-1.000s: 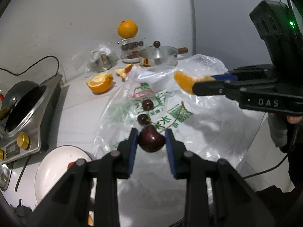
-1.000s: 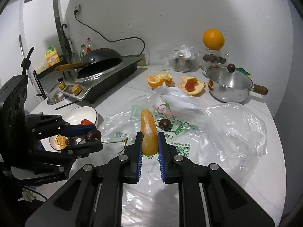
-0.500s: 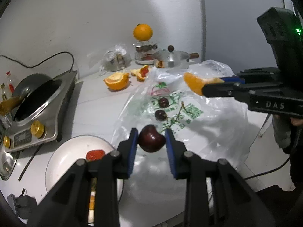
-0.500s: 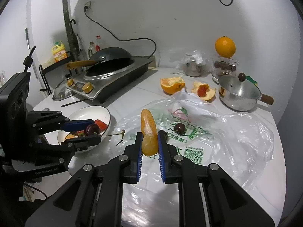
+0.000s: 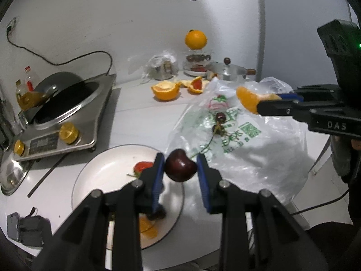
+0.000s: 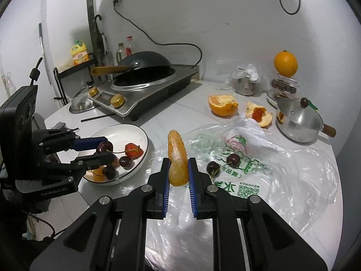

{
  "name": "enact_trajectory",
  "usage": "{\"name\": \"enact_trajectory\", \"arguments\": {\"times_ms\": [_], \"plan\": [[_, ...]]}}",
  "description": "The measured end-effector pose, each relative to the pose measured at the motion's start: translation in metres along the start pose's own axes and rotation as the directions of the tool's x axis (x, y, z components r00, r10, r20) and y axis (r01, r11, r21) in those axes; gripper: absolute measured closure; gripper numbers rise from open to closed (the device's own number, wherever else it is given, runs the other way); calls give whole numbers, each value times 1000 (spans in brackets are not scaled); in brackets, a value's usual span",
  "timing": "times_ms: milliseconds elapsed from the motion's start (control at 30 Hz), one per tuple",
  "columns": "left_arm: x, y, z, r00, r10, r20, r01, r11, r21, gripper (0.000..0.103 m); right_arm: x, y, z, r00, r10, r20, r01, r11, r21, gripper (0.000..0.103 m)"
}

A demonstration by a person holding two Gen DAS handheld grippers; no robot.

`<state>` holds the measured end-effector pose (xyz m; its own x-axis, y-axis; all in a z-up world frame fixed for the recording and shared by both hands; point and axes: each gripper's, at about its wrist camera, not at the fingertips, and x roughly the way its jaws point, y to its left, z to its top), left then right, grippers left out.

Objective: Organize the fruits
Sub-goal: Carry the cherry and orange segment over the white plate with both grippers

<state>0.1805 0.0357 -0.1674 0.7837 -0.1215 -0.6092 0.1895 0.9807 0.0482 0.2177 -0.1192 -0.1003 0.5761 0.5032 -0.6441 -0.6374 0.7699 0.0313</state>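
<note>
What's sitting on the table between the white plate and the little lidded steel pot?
In the right wrist view, a crumpled clear plastic bag with two cherries on it lies between the white plate and steel pot.

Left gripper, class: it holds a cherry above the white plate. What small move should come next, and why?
Probably lower the left gripper a little and open it. Its cherry already hangs over the white plate, where other cherries and a strawberry lie, so release there fits the sorting.
</note>
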Motion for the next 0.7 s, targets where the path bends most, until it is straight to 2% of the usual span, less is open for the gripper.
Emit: {"name": "enact_trajectory", "arguments": {"times_ms": [700], "plan": [[-6,91,-40,994,105,-19,-107,982,-154,73,52,55,21,995,57,-85,-65,993,-97,87]]}}
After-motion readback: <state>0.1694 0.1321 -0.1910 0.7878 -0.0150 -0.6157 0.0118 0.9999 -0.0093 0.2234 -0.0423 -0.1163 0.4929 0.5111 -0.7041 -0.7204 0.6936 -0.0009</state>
